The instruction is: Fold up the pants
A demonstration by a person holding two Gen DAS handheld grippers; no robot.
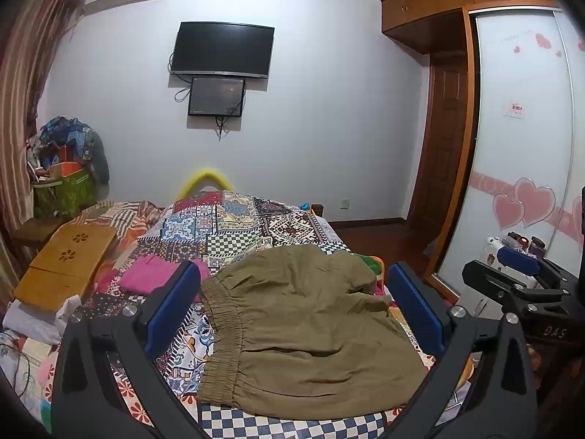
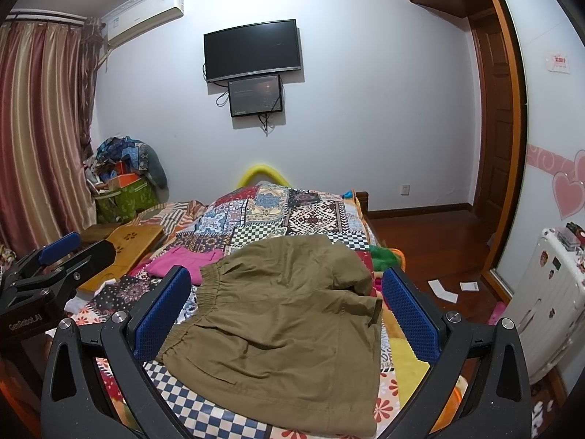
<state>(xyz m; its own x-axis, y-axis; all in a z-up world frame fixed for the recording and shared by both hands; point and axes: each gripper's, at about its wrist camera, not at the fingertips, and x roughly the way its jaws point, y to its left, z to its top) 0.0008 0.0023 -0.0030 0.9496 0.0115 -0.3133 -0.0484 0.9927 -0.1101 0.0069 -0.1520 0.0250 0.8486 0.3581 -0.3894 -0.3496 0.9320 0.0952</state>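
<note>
Olive-brown pants [image 1: 307, 329] lie folded on the patchwork bed, elastic waistband at the left, legs doubled over toward the far right; they also show in the right wrist view [image 2: 285, 325]. My left gripper [image 1: 296, 292] is open and empty, its blue-padded fingers spread wide above the pants. My right gripper [image 2: 289, 289] is open and empty too, held above the pants. The right gripper shows at the right edge of the left wrist view [image 1: 526, 267], and the left gripper shows at the left edge of the right wrist view [image 2: 62, 252].
A pink folded garment [image 1: 153, 274] lies left of the pants. A wooden lap tray [image 1: 65, 267] rests on the bed's left side. A white suitcase [image 2: 548, 303] stands at the right, with papers on the wooden floor [image 2: 442, 289]. A wardrobe [image 1: 519, 146] lines the right wall.
</note>
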